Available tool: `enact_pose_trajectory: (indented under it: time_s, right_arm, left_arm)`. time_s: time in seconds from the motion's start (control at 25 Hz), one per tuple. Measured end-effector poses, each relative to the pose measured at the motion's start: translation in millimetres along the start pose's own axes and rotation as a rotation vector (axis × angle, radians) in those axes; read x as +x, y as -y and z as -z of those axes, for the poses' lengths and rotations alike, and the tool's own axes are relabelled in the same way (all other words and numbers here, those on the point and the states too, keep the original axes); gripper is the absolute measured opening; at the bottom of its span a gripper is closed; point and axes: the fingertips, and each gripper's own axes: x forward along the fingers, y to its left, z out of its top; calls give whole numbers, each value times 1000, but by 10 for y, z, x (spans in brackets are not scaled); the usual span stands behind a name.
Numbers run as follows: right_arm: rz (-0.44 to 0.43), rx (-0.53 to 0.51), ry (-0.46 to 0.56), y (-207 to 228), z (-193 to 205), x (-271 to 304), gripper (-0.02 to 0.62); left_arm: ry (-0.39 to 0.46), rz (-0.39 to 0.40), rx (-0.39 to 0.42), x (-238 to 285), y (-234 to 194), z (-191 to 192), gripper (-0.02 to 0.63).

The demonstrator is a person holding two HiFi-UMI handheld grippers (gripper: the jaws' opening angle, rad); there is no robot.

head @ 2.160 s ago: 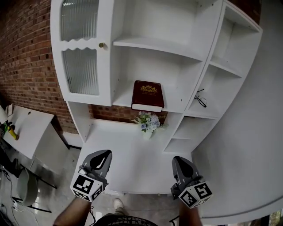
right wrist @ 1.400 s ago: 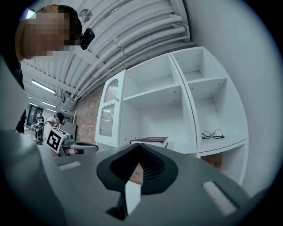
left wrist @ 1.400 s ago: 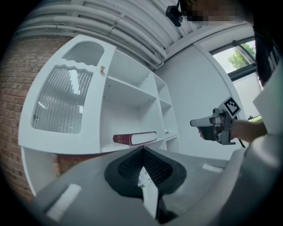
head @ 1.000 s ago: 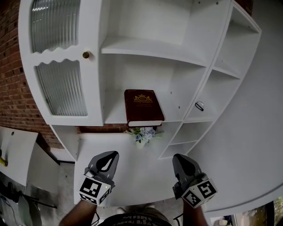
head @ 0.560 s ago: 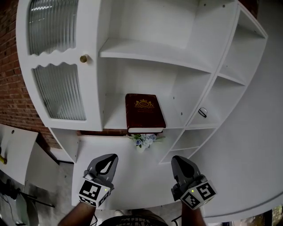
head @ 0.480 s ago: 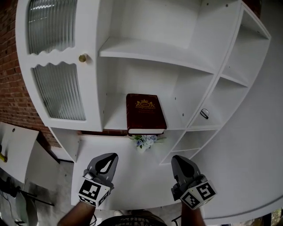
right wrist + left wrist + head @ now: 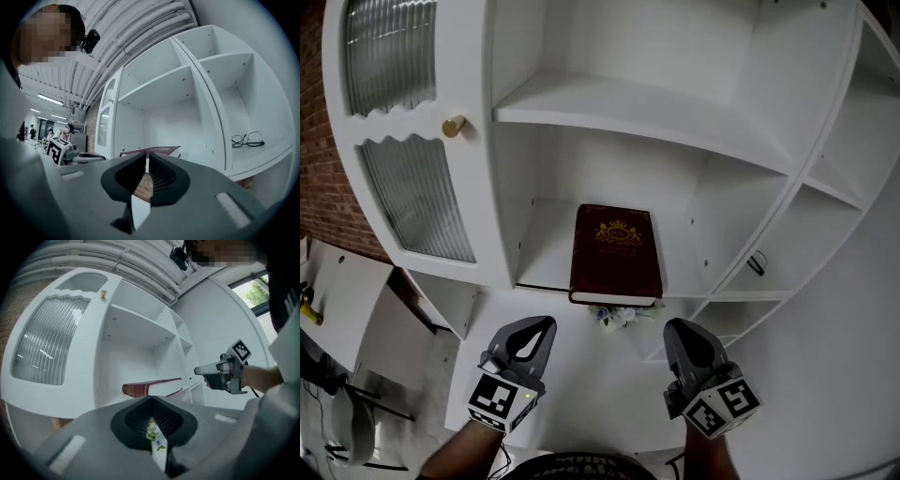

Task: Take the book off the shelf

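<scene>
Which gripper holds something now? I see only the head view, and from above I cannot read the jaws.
Observer: Neither. In its own view, the left gripper has its jaws meeting at the tips, with nothing held.
Operator: And the right one?
Observer: The right gripper is also closed and empty; its view shows the jaws pointing toward the book.
Operator: Does the book lie flat?
Observer: Yes. From the side, the left gripper view shows it flat on the shelf, banded spine at its left end.
</scene>
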Motion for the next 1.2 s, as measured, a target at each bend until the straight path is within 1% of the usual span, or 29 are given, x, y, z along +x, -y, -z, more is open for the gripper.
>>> enact_pose_trajectory:
  time_s: [0.12, 0.24, 0.4, 0.48, 0.6, 0.72, 0.88, 1.04, 1.12, 1.2]
  right_arm:
    - [-35, 6, -10, 99, 5, 133, 63]
    - [-77, 13, -44, 184, 69, 275, 91]
    - [-114, 47, -67, 289, 132, 438, 157]
    - [-140, 85, -62, 319, 131, 509, 195]
    - [-176, 149, -42, 362, 105, 587, 262]
    - [-195, 183, -43, 387, 120, 653, 283]
    - [-206, 216, -65, 418, 194, 748, 314]
    - [-234, 254, -86, 421, 232, 787, 322]
    - [-246, 258, -91, 411, 222, 798, 321]
    - [-260, 269, -94, 392, 206, 812, 321]
  left_arm:
    - [6, -18, 3, 126, -28, -14, 5]
    - [13, -20, 18, 254, -44, -48, 32]
    - [-11, -25, 8, 424, -71, 33, 78]
    - [-18, -18, -7, 493, -71, 93, 106]
    - [-21, 10, -7, 593, -40, 117, 150]
    - [-7, 18, 7, 655, -54, 62, 181]
    - [1, 23, -8, 702, -73, 62, 212]
    - [-44, 67, 19, 772, 35, 105, 232]
    - [-59, 65, 17, 803, 59, 106, 232]
    - [-55, 55, -4, 813, 56, 95, 232]
